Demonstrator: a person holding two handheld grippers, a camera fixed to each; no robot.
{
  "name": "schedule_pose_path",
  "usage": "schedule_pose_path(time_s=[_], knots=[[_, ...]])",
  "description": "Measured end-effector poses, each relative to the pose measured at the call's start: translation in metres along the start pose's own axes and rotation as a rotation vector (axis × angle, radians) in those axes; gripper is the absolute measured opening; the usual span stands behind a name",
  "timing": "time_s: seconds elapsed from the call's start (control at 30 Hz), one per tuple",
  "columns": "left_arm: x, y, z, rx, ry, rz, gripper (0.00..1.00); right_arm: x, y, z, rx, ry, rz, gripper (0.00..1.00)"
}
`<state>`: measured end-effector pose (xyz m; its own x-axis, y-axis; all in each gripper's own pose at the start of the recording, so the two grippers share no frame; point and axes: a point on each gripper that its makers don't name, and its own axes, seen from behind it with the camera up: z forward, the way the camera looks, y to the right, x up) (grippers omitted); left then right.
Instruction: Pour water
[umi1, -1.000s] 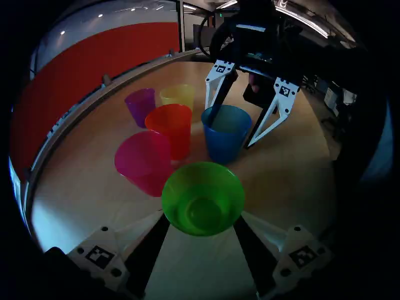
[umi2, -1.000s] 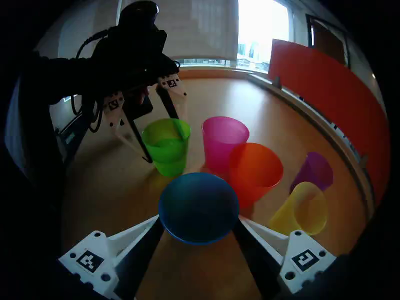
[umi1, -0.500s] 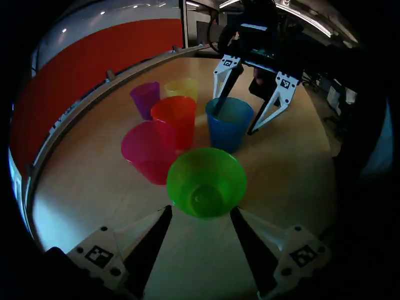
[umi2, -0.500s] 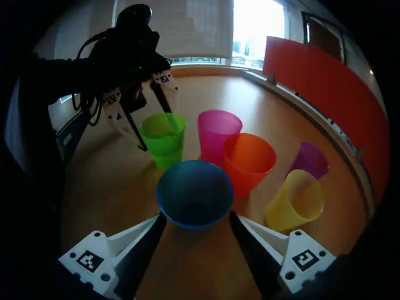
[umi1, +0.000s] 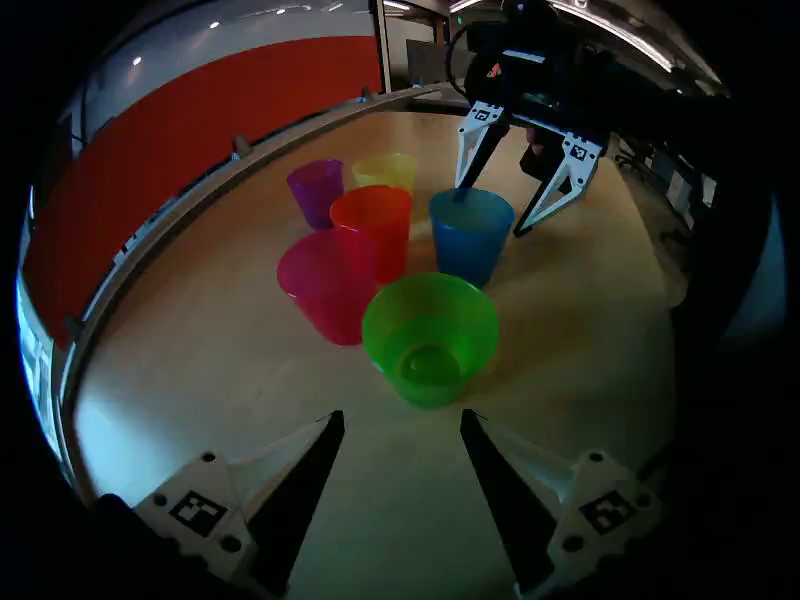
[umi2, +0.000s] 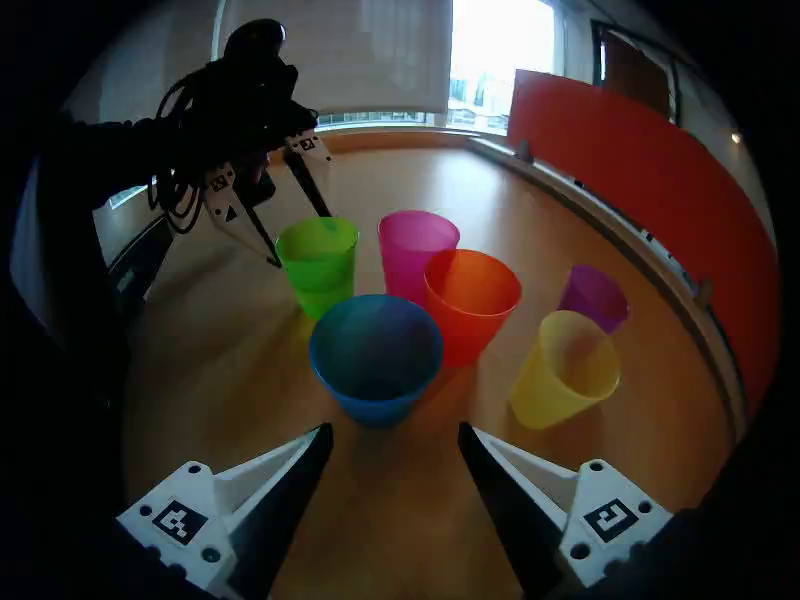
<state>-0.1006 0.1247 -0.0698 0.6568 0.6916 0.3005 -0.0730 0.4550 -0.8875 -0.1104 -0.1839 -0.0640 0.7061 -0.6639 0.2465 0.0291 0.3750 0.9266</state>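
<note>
A green cup (umi1: 430, 335) with a little water in its bottom stands on the wooden table (umi1: 590, 330), just ahead of my left gripper (umi1: 400, 420). That gripper is open, its fingertips short of the cup. Beyond it stands the blue cup (umi1: 470, 240), with the right gripper (umi1: 488, 213) behind it. In the right gripper view the blue cup (umi2: 375, 355) sits just ahead of my open right gripper (umi2: 395, 430). The green cup (umi2: 318, 262) is farther off, and the left gripper (umi2: 300, 238) stands open behind it, held by a dark-sleeved arm.
Pink (umi1: 322, 285), orange (umi1: 372, 230), purple (umi1: 315, 190) and yellow (umi1: 385, 170) cups cluster beside the two, touching or nearly so. A red wall panel (umi1: 150, 140) runs along the table's far edge. A bright window (umi2: 490, 60) lies beyond.
Both grippers have drawn back from the cups that sat between their fingers. The green and blue cups now stand free on the table ahead of the fingertips.
</note>
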Motion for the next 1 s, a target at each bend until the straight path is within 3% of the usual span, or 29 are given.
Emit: schedule_pose_path(time_s=[0.57,0.87,1.0], knots=[[-0.014,-0.017,-0.023,0.101,-0.01,-0.036,0.86,-0.003,0.007,-0.024,-0.077,0.036,0.075,0.98],[-0.017,-0.043,-0.034,0.198,0.019,-0.142,0.86,-0.004,0.017,-0.035,-0.144,0.072,0.195,0.99],[-0.015,-0.053,-0.04,0.252,0.042,-0.174,0.86,-0.006,0.022,-0.041,-0.19,0.08,0.216,0.99]])
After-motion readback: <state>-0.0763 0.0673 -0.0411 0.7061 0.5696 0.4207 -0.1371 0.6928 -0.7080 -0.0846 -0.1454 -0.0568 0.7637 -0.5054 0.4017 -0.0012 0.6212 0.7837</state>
